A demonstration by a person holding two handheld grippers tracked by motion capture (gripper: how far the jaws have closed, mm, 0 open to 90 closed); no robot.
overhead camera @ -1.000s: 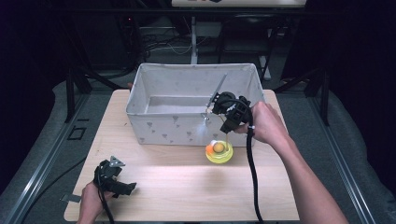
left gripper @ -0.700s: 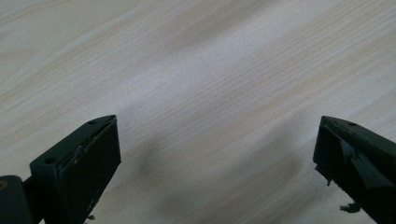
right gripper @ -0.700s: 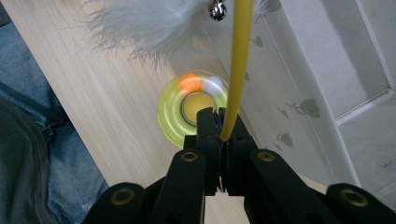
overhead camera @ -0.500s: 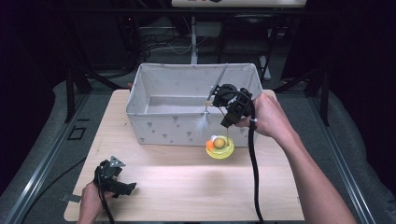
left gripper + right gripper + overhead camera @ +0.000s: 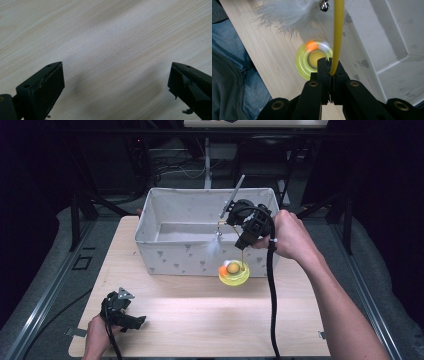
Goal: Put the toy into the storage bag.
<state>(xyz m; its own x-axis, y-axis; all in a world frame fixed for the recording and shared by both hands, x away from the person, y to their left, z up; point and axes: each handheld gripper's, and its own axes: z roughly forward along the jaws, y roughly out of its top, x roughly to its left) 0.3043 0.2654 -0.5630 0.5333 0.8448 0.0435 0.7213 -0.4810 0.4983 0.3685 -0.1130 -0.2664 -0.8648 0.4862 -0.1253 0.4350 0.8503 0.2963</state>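
A cat toy hangs from my right gripper [image 5: 243, 241], which is shut on its thin yellow rod [image 5: 338, 32]. The toy's yellow disc [image 5: 234, 271] carries an orange and a white ball and hangs in front of the white fabric bin [image 5: 172, 255]. A white feather [image 5: 212, 248] and a small bell [image 5: 325, 5] dangle beside the rod. In the right gripper view the jaws [image 5: 329, 67] pinch the rod, with the blurred disc [image 5: 303, 62] beyond them. My left gripper [image 5: 136, 321] rests near the table's front left corner, open over bare wood [image 5: 116, 72].
The bin stands at the back of the wooden table [image 5: 200, 320] with its inside bare. The person's legs in jeans [image 5: 229, 75] show past the table edge. Dark floor and stand legs surround the table.
My right gripper has risen and moved toward the bin's rim, lifting the toy's disc higher against the front wall. The left gripper has stayed put.
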